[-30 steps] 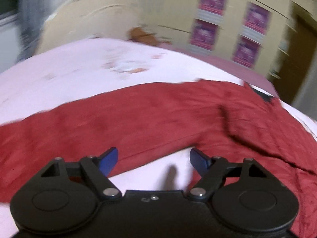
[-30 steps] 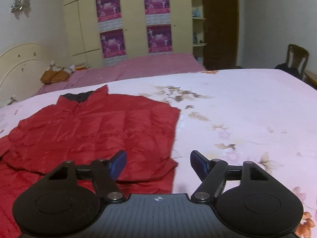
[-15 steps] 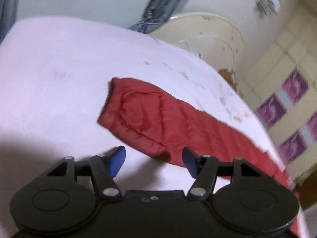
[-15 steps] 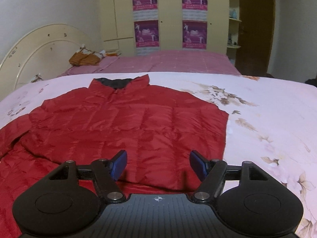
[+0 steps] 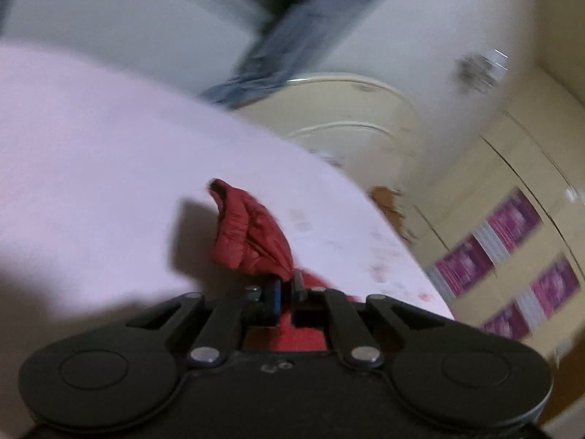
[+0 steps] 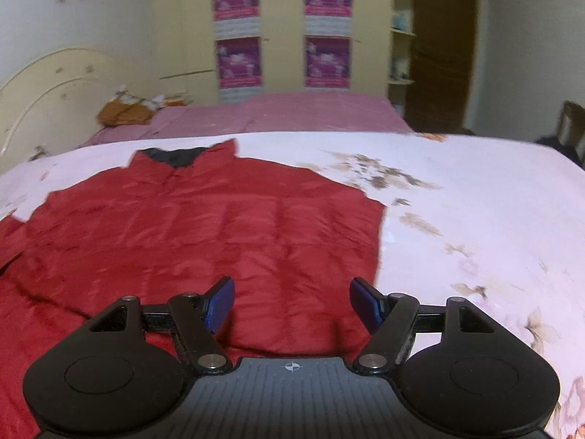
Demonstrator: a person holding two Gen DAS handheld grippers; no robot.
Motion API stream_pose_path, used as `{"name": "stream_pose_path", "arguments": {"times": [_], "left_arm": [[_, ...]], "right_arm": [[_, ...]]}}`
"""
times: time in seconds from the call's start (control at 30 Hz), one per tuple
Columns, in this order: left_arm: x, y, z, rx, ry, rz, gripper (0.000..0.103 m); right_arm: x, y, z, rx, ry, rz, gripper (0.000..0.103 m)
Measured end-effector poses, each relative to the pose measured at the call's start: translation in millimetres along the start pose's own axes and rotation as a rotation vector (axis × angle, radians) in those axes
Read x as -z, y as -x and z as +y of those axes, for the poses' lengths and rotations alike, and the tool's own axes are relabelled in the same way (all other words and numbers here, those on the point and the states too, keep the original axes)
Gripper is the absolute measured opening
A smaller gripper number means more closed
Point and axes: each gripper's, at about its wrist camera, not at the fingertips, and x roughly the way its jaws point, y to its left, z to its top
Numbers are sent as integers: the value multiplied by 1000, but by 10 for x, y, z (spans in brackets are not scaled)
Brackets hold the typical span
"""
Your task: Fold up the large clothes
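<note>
A red puffer jacket (image 6: 204, 226) lies flat on the pink floral bedspread (image 6: 475, 219), dark collar at the far end. My right gripper (image 6: 291, 301) is open and empty, hovering over the jacket's near hem. In the left wrist view my left gripper (image 5: 287, 291) is shut on the end of the jacket's red sleeve (image 5: 248, 234). The sleeve's cuff stands lifted above the bedspread (image 5: 91, 183). That view is blurred.
A cream headboard (image 6: 44, 91) stands at the left. A second pink bed (image 6: 292, 113) lies beyond, with orange items (image 6: 124, 109) on it. A cupboard with purple posters (image 6: 281, 25), a brown door (image 6: 442, 47) and a chair (image 6: 570, 128) stand behind.
My left gripper swung left to the sleeve end, closed on it and lifted it. My right gripper moved left, over the jacket's hem, and stayed open.
</note>
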Motion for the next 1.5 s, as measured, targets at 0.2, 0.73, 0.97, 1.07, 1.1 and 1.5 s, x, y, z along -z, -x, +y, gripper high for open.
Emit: {"name": "stream_pose_path", "arguments": {"times": [0.2,0.73,0.97,1.07,1.1,1.5], "left_arm": [[152,-102,-945,222,-222,26,4],[2180,-294,-3019,642,-818,491,4],[2841,-150,-3267,744,-975,573,4],[3037,-119,-3386,772,-992,598,4],[3110,-66,-3403,779,-997,603,4],[3397,130,-3496,812,-1044,666,5]], "right_arm": [[-28,14,-151,51,-46,-14,70],[-105,78,-473,57,-183,-36,70],[-46,115,-696,71,-232,-26,70],[-14,146,-819,85,-251,-23,70],[-5,155,-859,89,-256,-22,70],[61,206,-1106,111,-292,-12,70]]}}
